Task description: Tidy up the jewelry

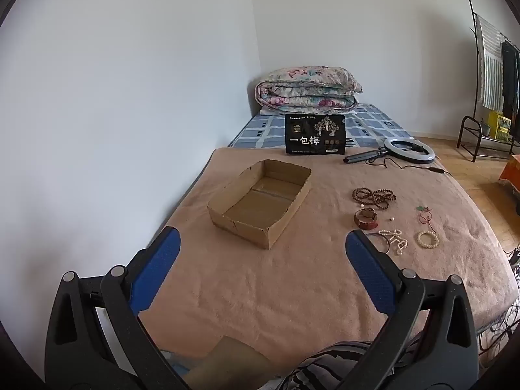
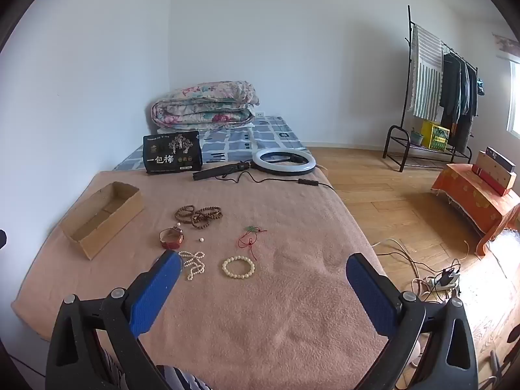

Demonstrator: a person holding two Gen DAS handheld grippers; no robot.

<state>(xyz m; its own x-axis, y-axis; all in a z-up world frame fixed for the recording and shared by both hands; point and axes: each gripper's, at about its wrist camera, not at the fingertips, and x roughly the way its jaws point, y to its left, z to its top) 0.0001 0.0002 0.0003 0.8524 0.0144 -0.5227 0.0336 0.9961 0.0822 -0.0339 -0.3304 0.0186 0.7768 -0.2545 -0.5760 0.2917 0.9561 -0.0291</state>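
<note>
On the left of the bed the cardboard box (image 2: 102,214) stands empty on the pink blanket (image 2: 276,308). To its right lies the jewelry: brown bead strands (image 2: 199,215), a red watch (image 2: 171,239), one loose pearl (image 2: 201,240), a pearl necklace (image 2: 194,264), a cream bracelet (image 2: 239,267) and a red cord pendant (image 2: 249,239). Both the left gripper (image 1: 262,253) and the right gripper (image 2: 264,271) hover spread wide, holding nothing. The risk, I think — the tiny pearl may roll away, and the soft blanket may get pinched together with the thin cord.
</note>
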